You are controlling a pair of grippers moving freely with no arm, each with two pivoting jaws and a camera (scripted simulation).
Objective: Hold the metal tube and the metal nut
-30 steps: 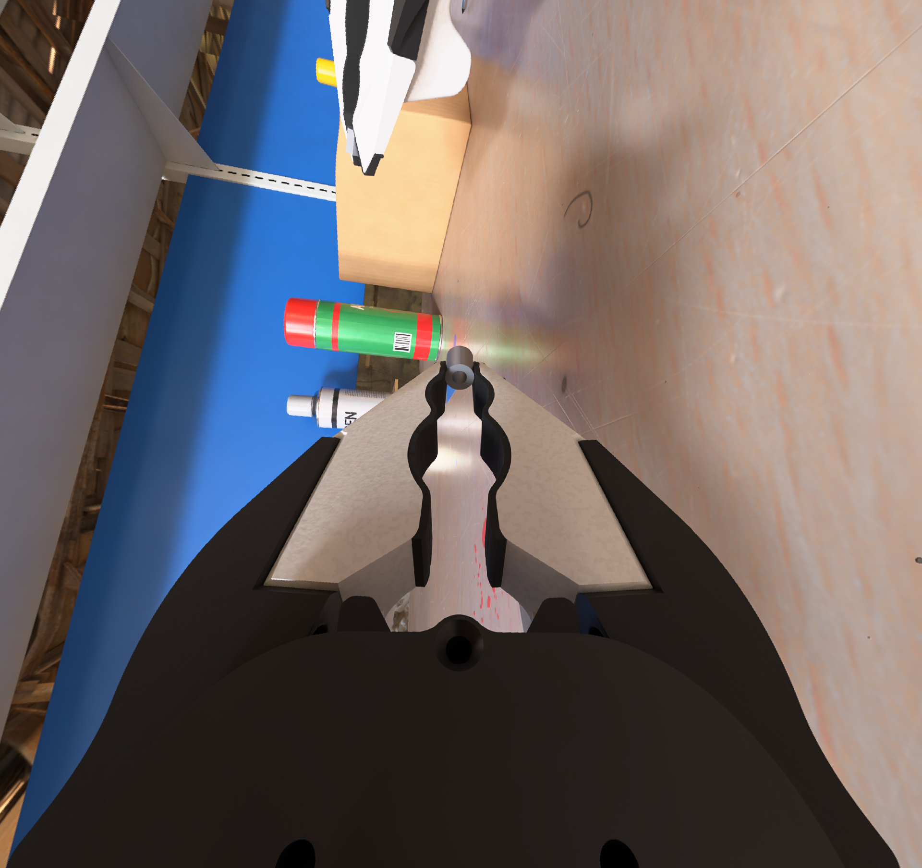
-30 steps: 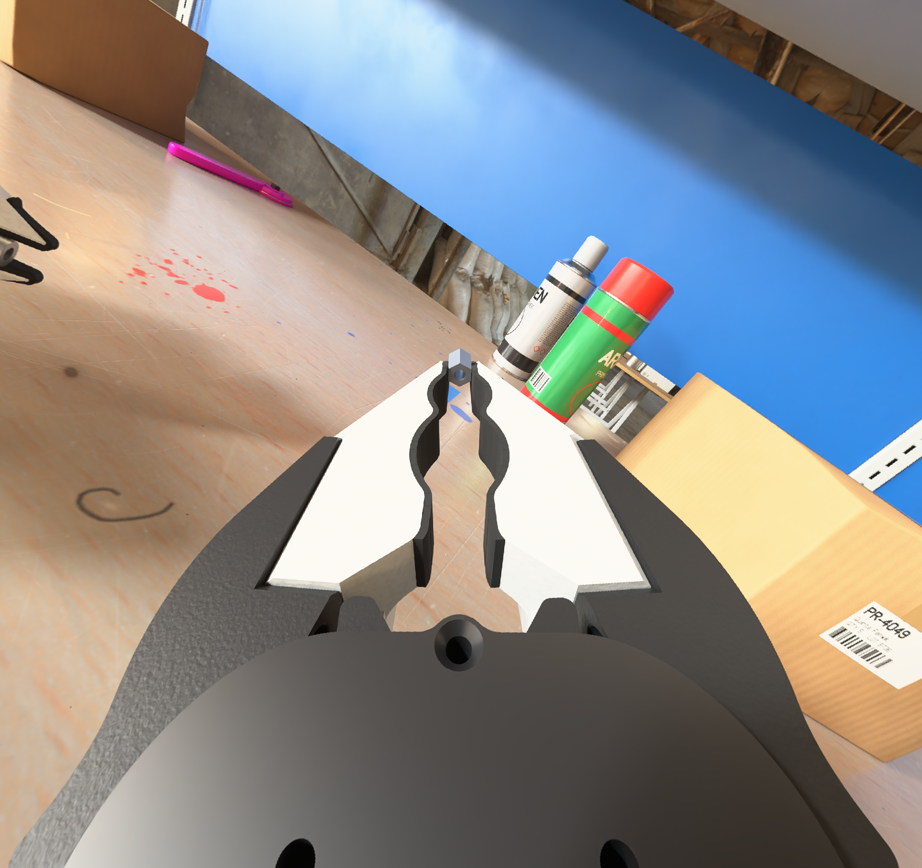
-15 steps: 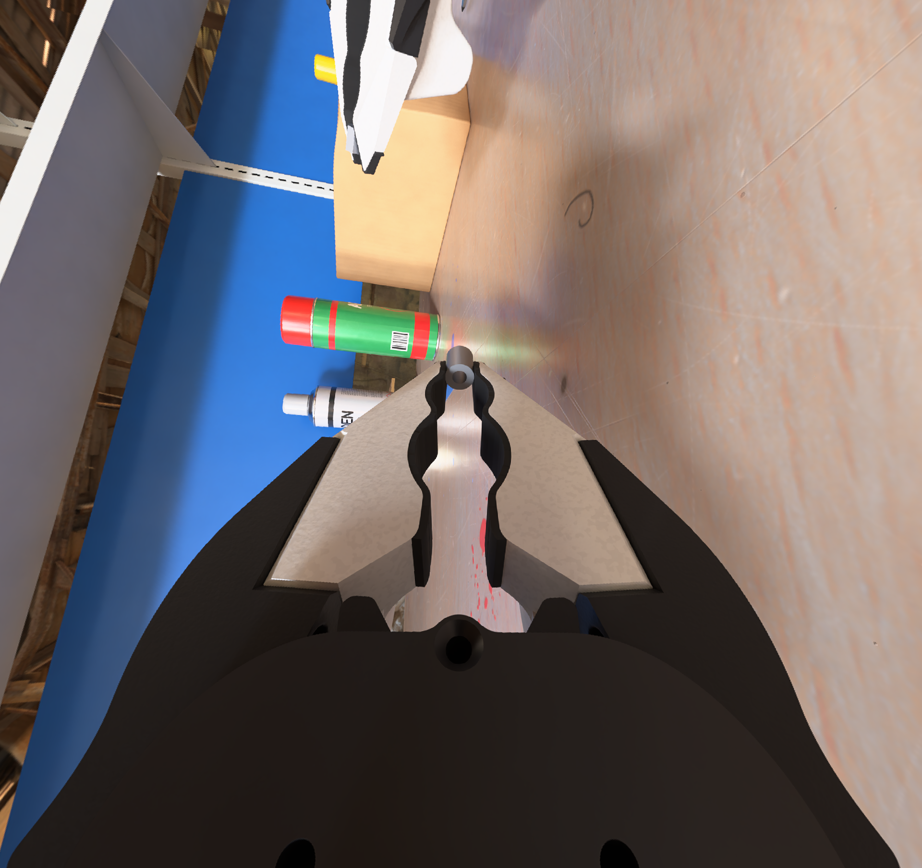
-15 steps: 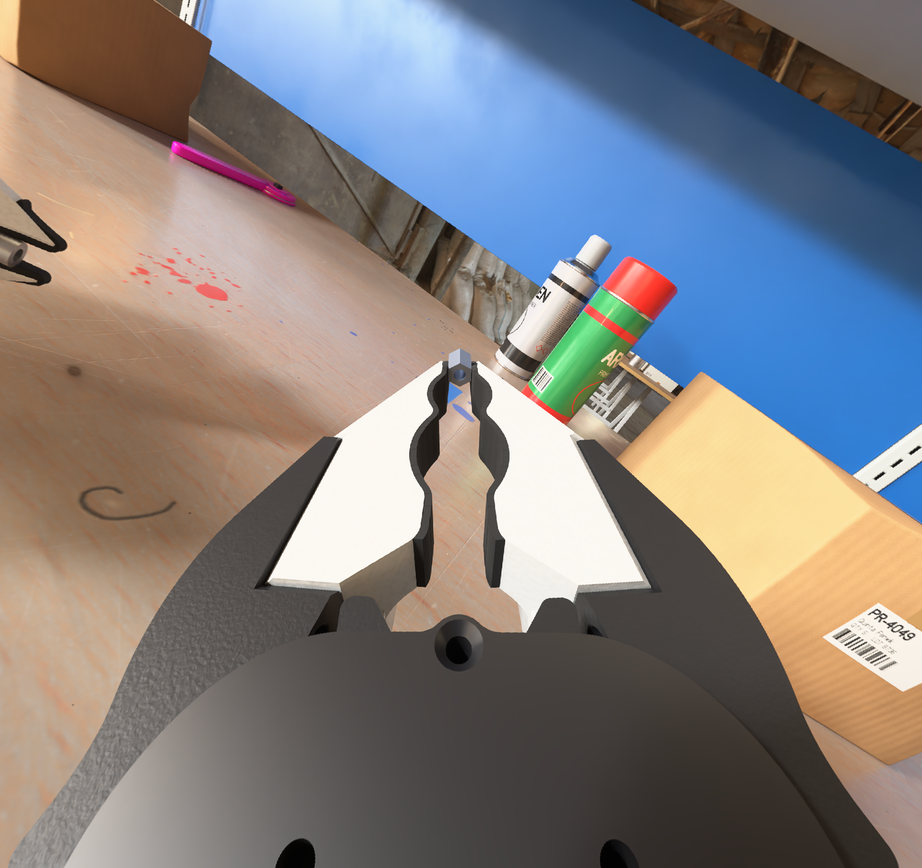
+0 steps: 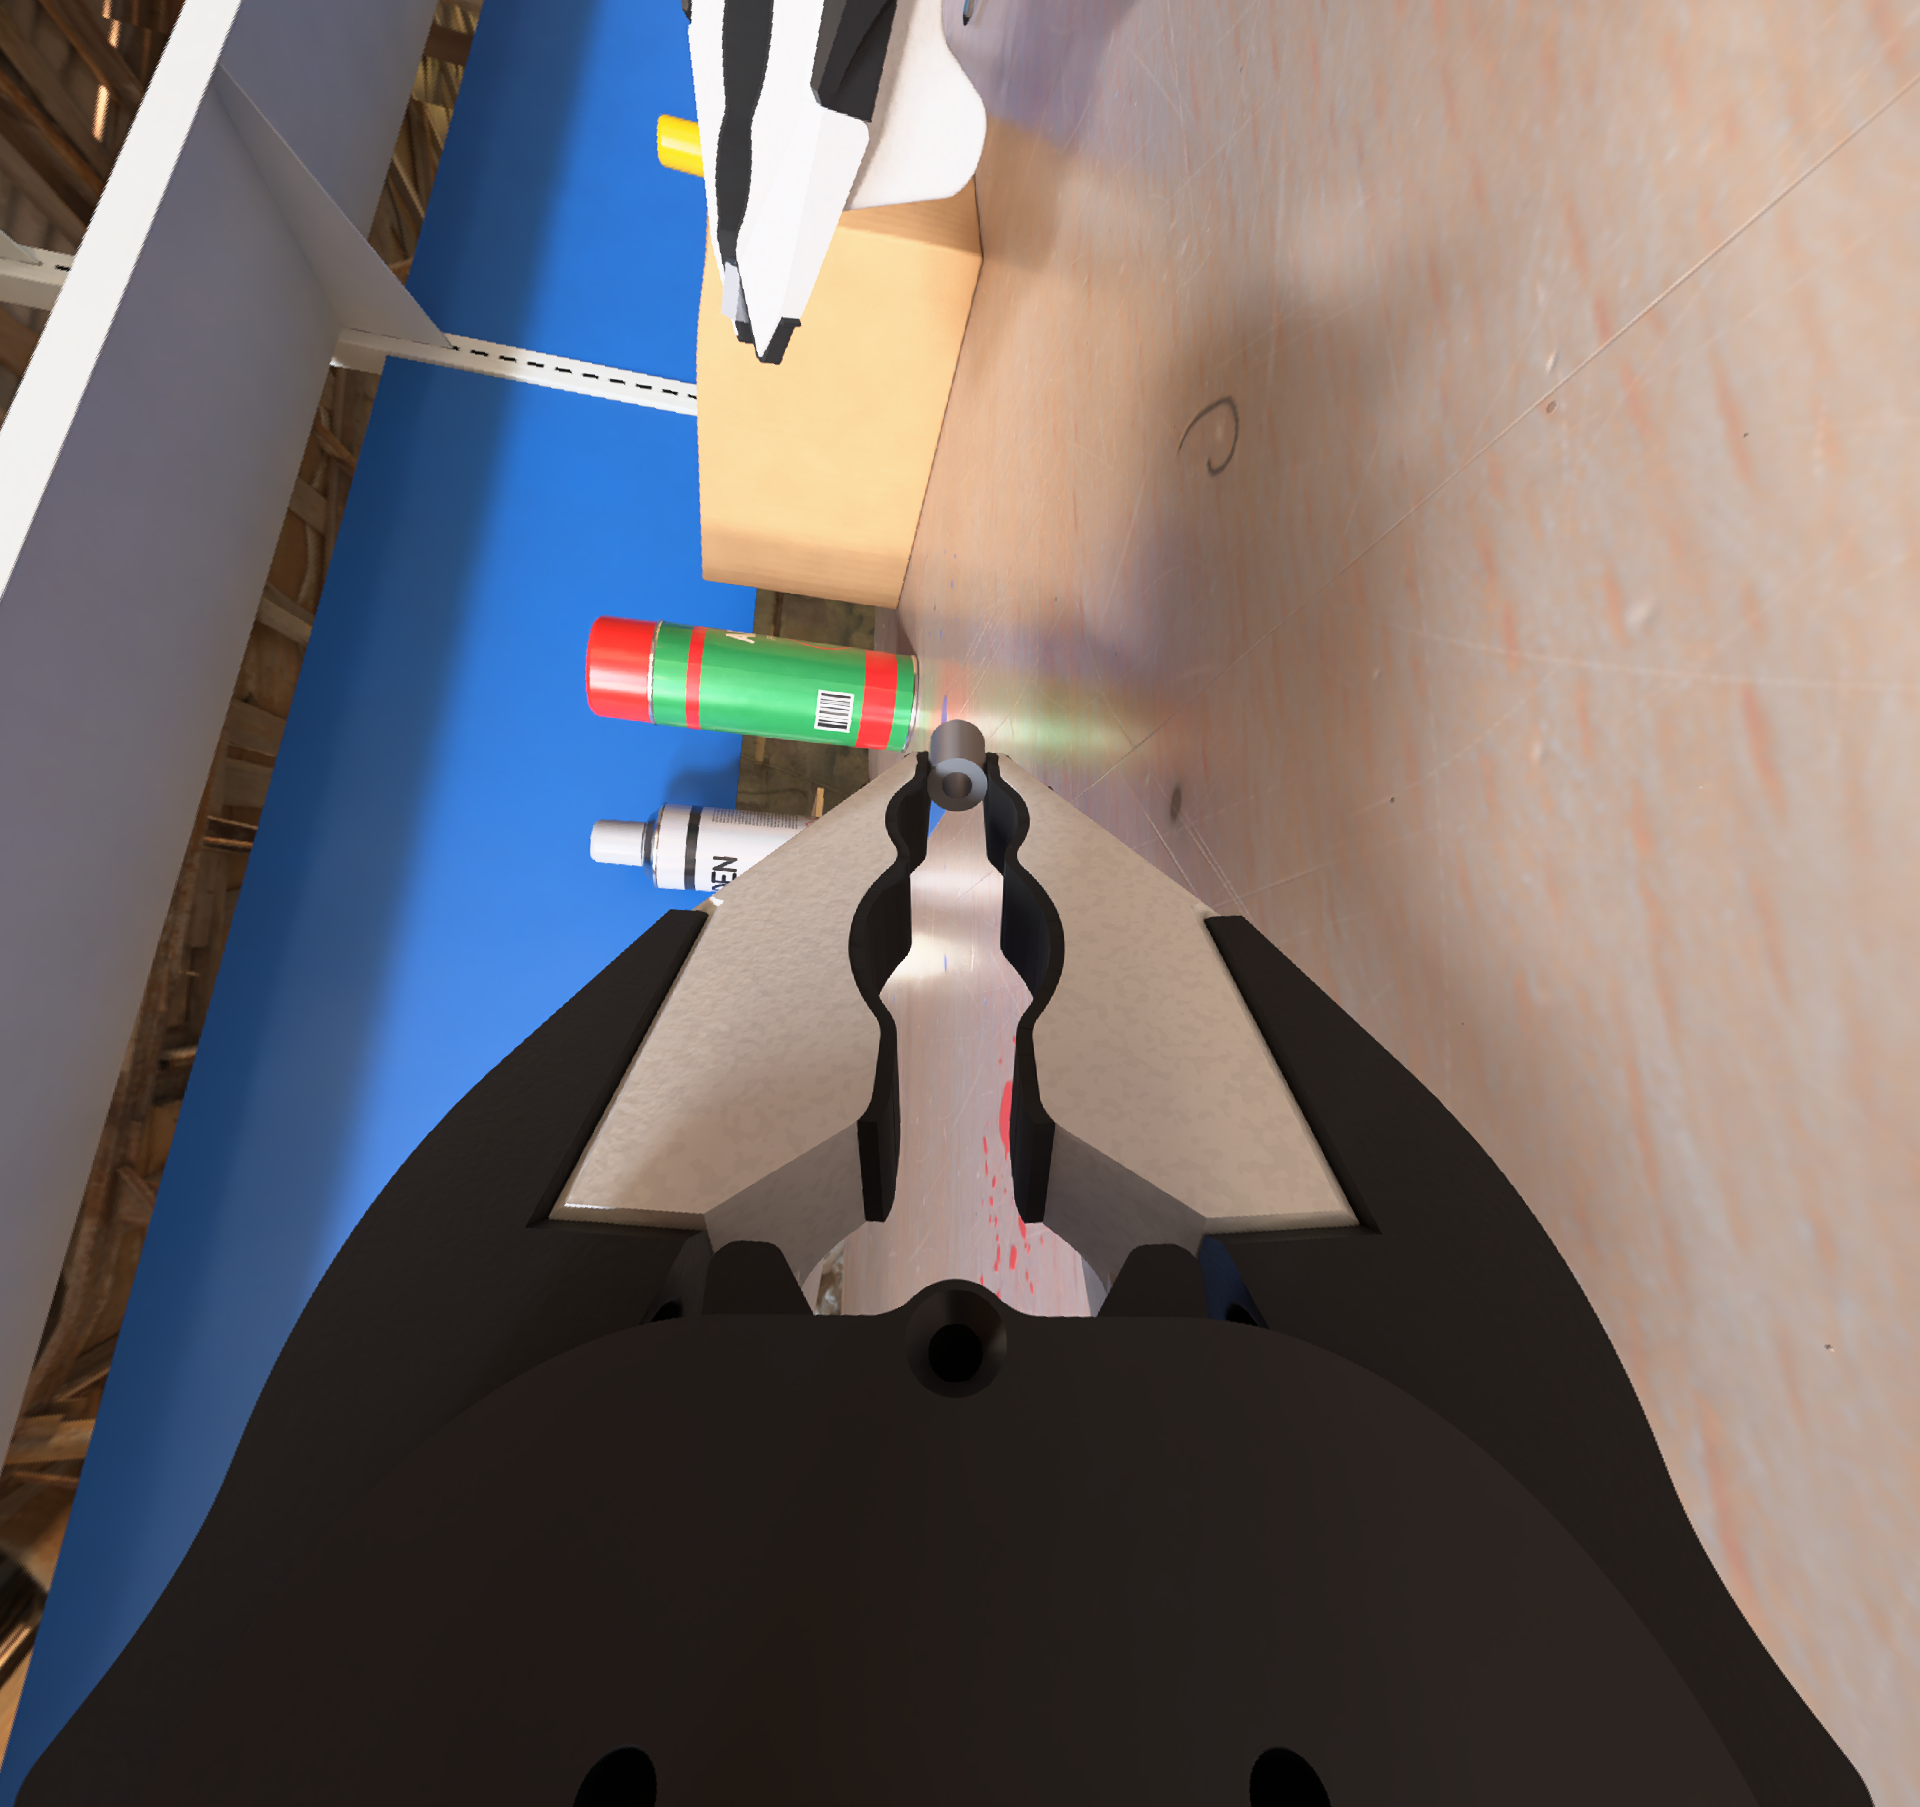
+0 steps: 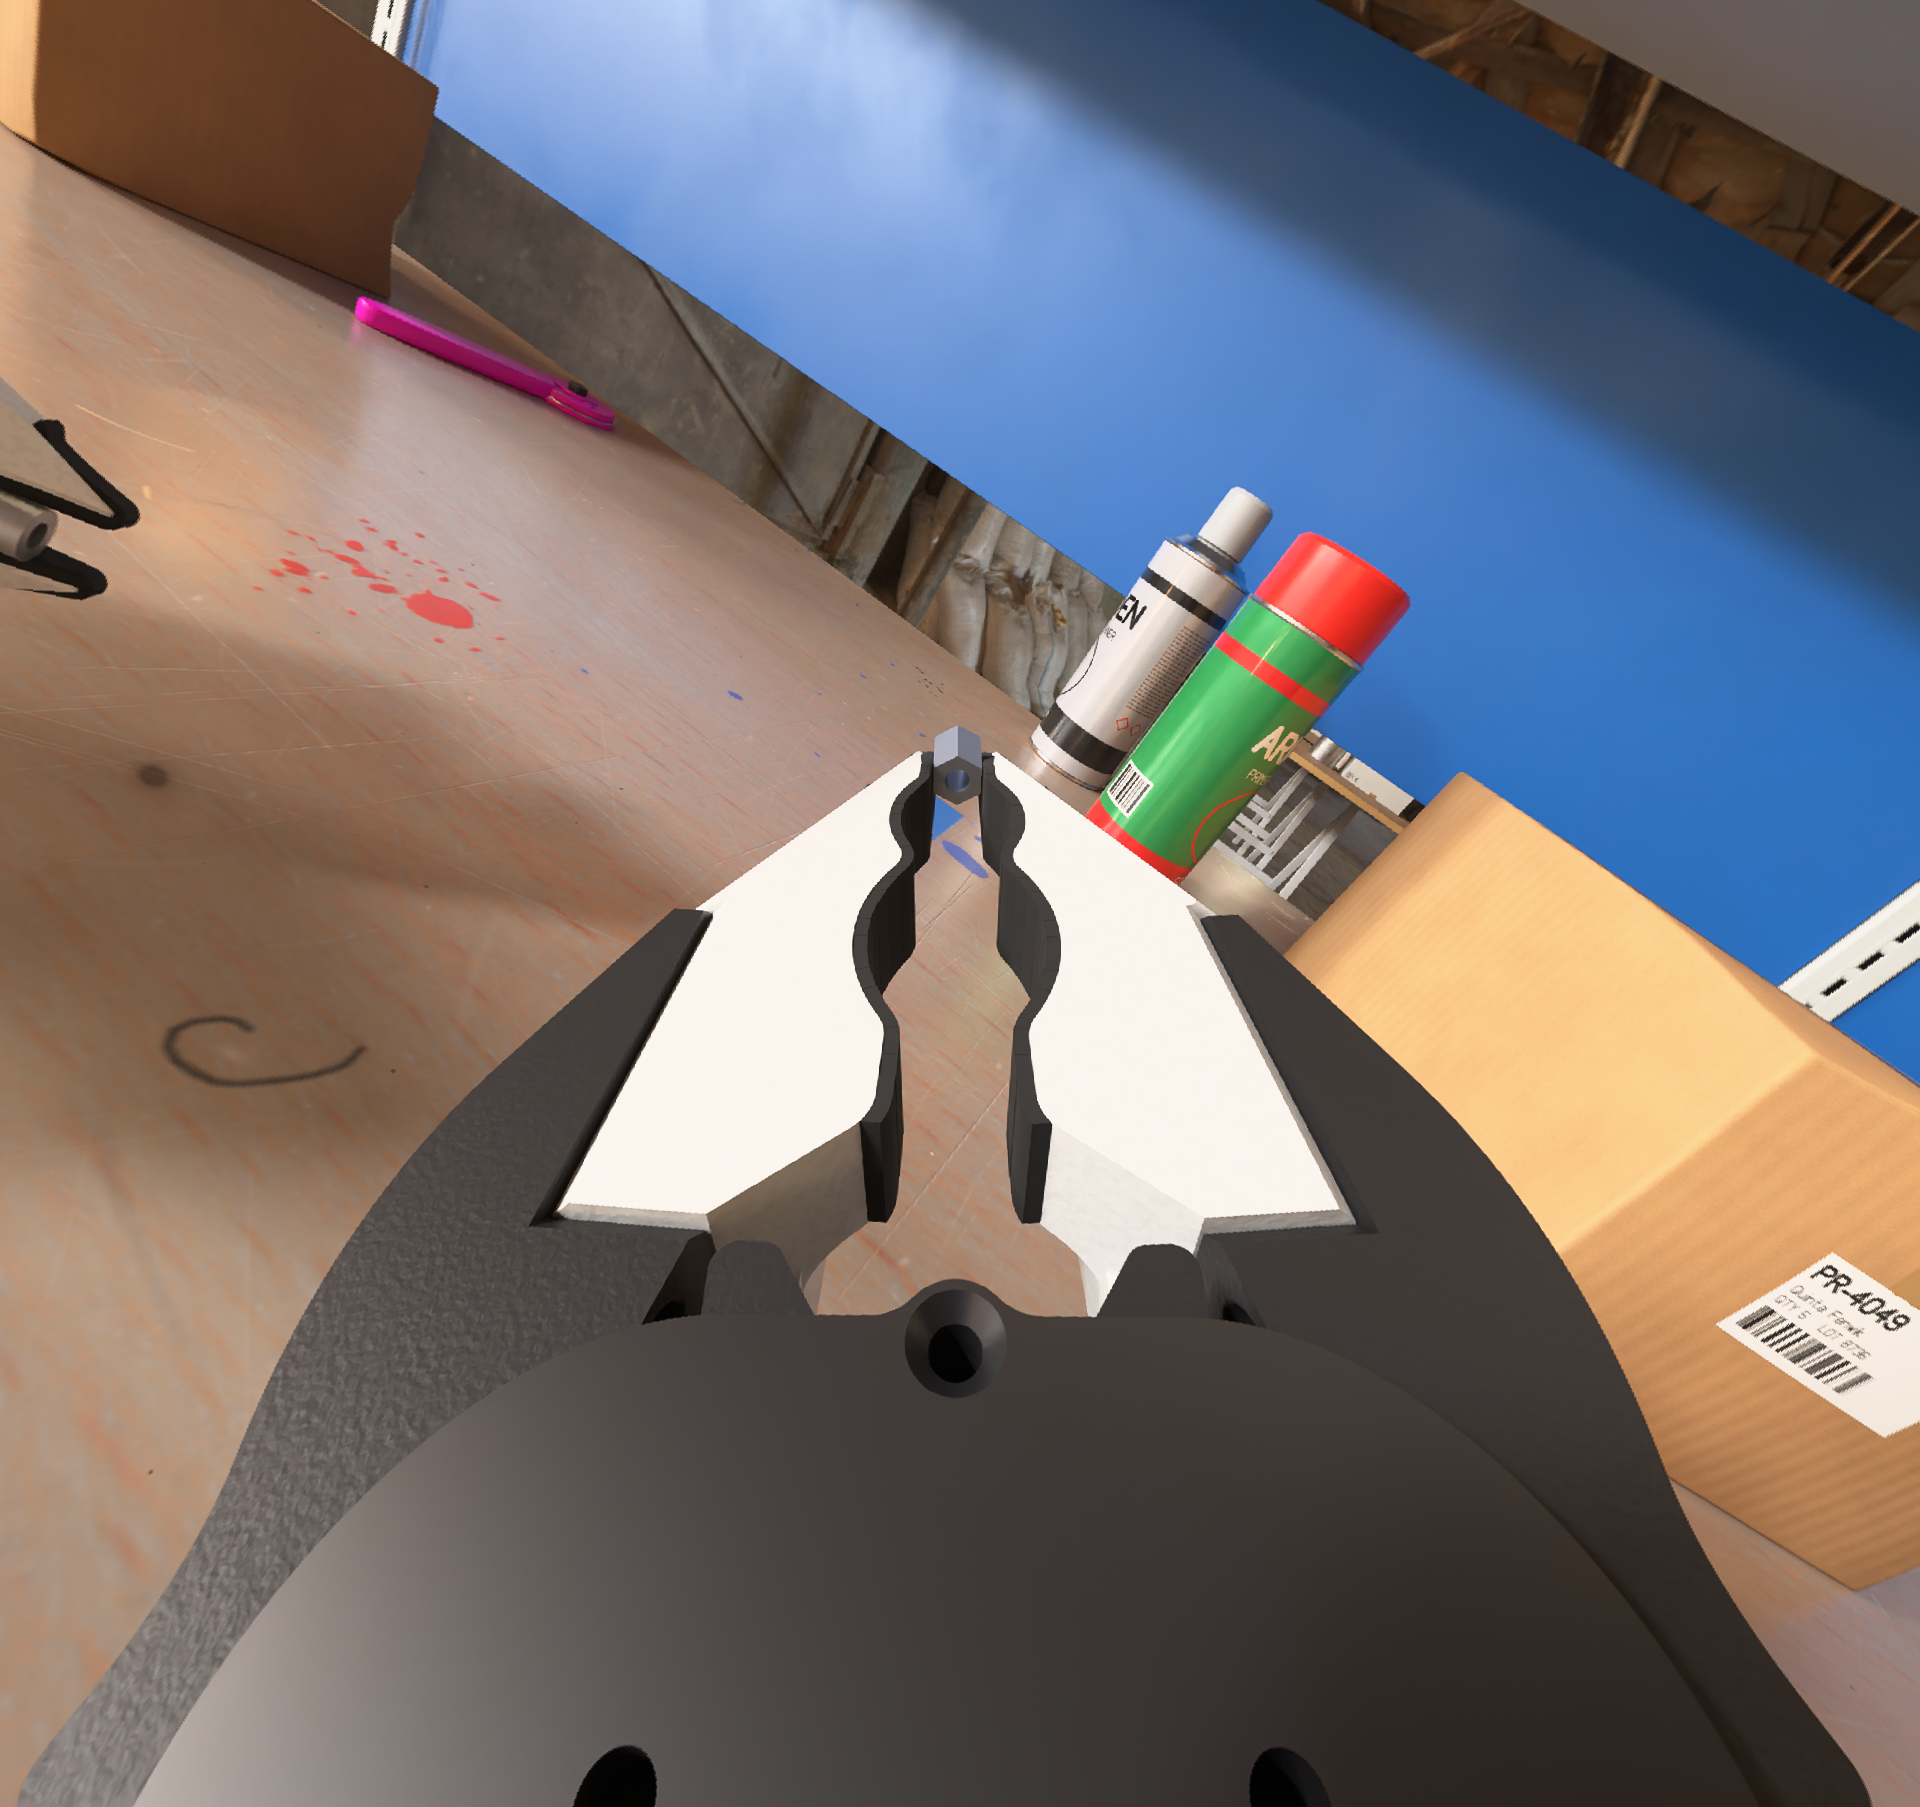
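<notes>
Mostly hidden: metal tube [image 5: 957, 770] behind fingertips [image 5: 914, 791]

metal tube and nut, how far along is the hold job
Both grasps look done. The left gripper has the metal tube pinched at the tips of its fingers, above the wooden bench. The right gripper has the metal nut clamped at its fingertips, also off the bench. In hand: keeping both grips steady. Nothing looks left to pick up; whether a joining step follows cannot be told.

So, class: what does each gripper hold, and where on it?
Left gripper: metal tube, pinched near its end. Right gripper: metal nut, gripped by opposite sides.
</notes>
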